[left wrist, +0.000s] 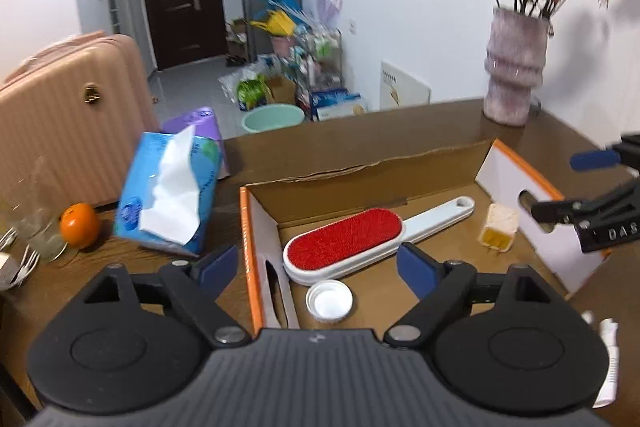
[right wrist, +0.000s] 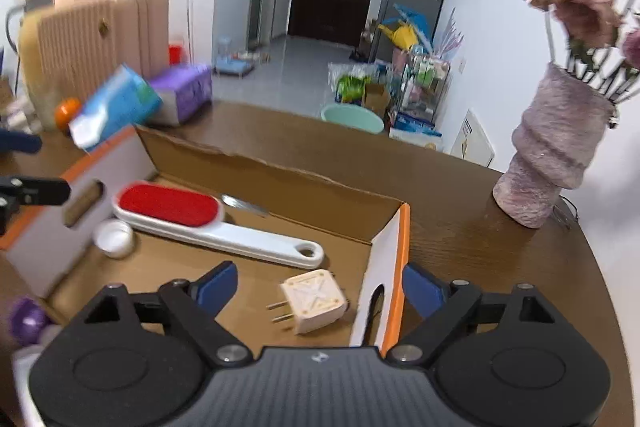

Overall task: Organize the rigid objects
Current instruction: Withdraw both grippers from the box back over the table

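Note:
An open cardboard box point(left wrist: 360, 167) point(right wrist: 280, 179) sits on the brown table. In it lie a white lint brush with a red pad point(left wrist: 348, 243) point(right wrist: 172, 207), a white bottle cap point(left wrist: 329, 301) point(right wrist: 114, 237) and a cream plug adapter point(left wrist: 498, 227) point(right wrist: 312, 303). My left gripper point(left wrist: 320, 271) is open and empty, above the box's left wall and the cap. My right gripper point(right wrist: 320, 291) is open and empty, above the adapter and the box's right wall. A metal blade point(right wrist: 244, 205) lies behind the brush.
A blue tissue pack point(left wrist: 168, 195) point(right wrist: 116, 107), a purple pack point(right wrist: 184, 91) and an orange point(left wrist: 79, 225) sit left of the box. A pink vase with flowers point(left wrist: 514, 67) point(right wrist: 556, 147) stands at the back right. A purple-topped bottle point(right wrist: 26, 319) is at lower left.

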